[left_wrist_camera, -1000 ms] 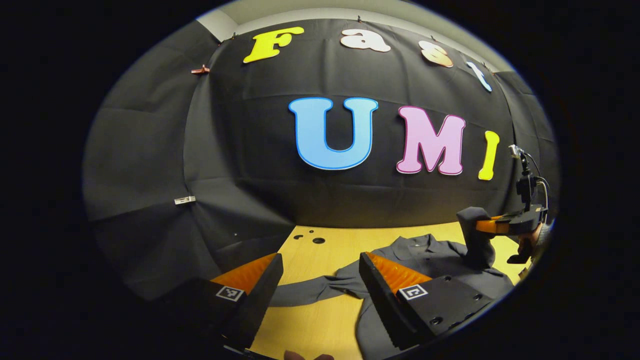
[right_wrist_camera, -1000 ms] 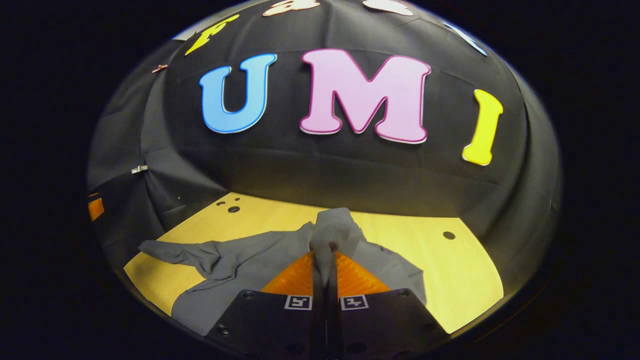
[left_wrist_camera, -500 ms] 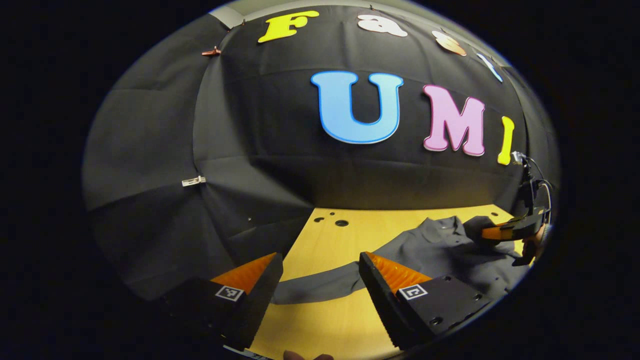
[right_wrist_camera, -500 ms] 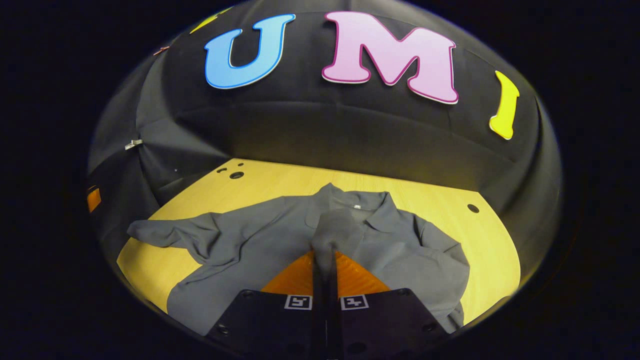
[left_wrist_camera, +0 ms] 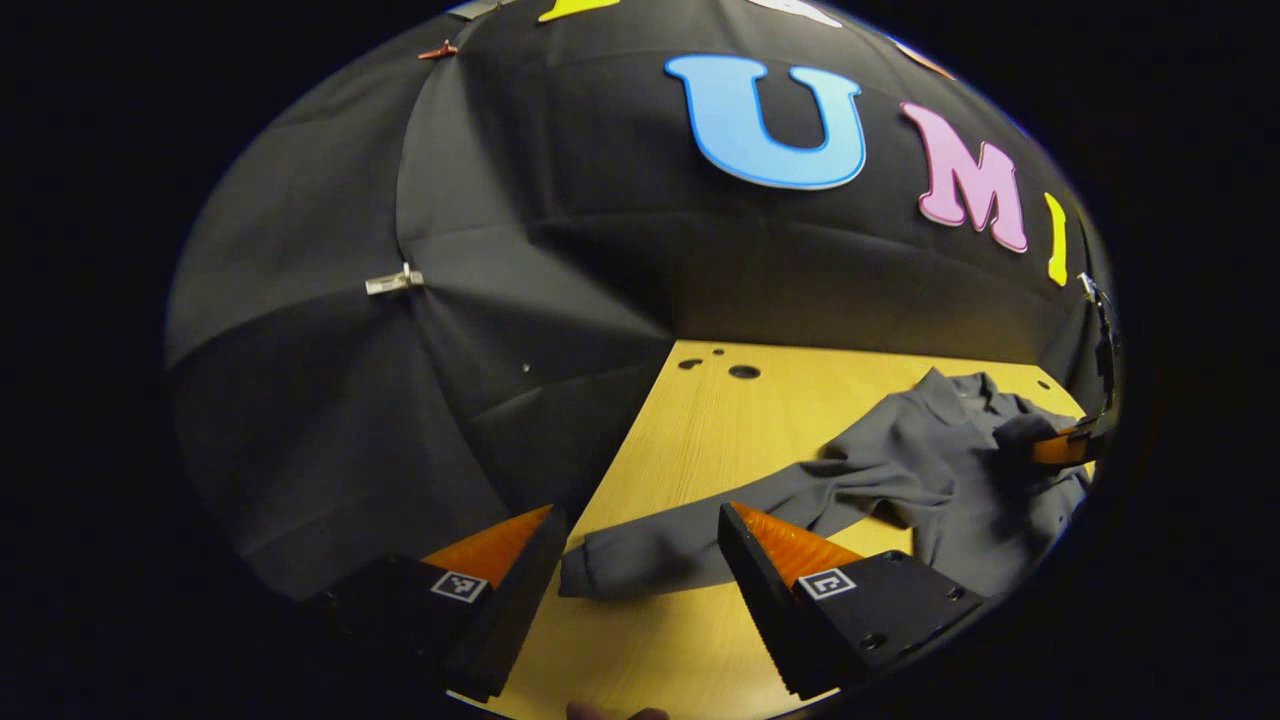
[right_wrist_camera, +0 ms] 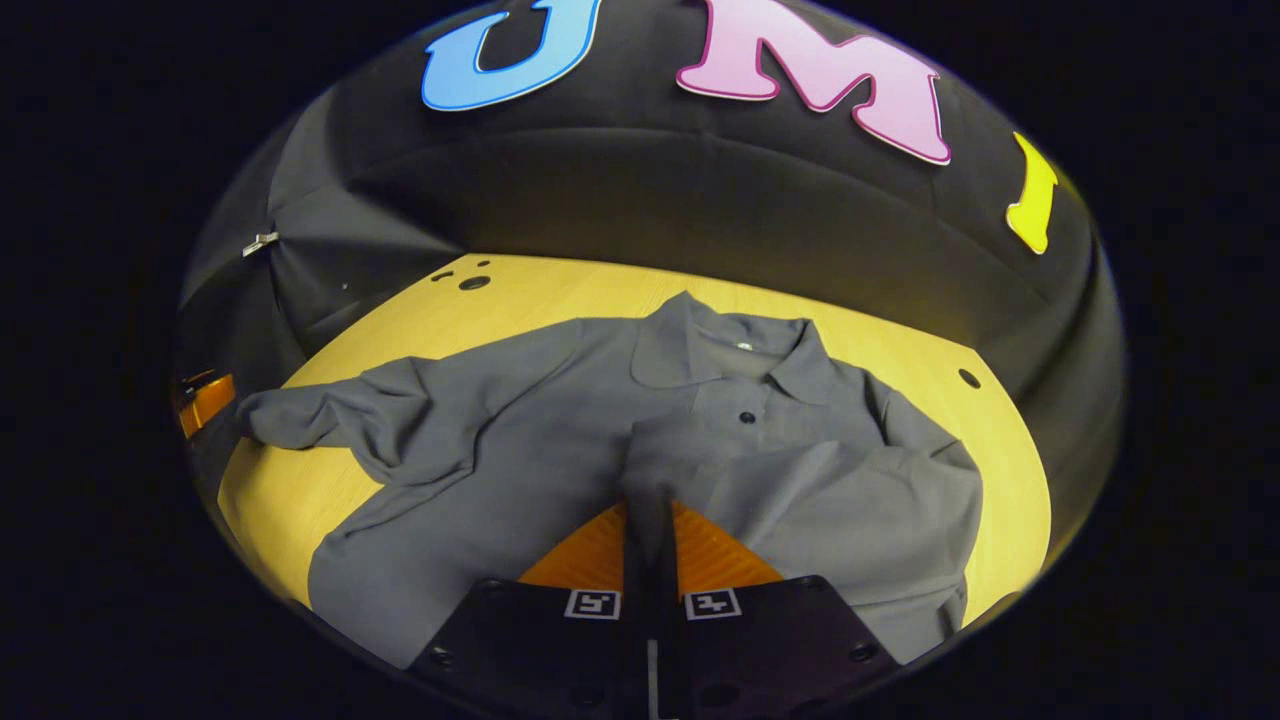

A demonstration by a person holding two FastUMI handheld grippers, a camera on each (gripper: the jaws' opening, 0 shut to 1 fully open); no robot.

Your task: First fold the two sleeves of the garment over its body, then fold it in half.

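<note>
A grey collared shirt (right_wrist_camera: 560,420) lies face up on the wooden table (right_wrist_camera: 560,290). My right gripper (right_wrist_camera: 648,508) is shut on the cuff of one sleeve (right_wrist_camera: 800,490), which is folded across the shirt's body. The other sleeve (right_wrist_camera: 320,415) stretches out flat to the left. In the left gripper view that sleeve's cuff (left_wrist_camera: 615,565) lies on the table just past my left gripper (left_wrist_camera: 638,515), which hovers open with nothing between its fingers. The right gripper (left_wrist_camera: 1060,447) shows far off over the shirt (left_wrist_camera: 930,470).
The booth's black cloth wall closes the back and left sides of the table (left_wrist_camera: 700,440). Small round holes (left_wrist_camera: 743,371) sit near the table's far left corner, and one hole (right_wrist_camera: 967,378) sits at the right. A metal clip (left_wrist_camera: 393,283) is pinned to the cloth.
My right gripper has come down with the sleeve cuff, laying it over the shirt's body. My left gripper has tipped down toward the other sleeve's cuff, still open.
</note>
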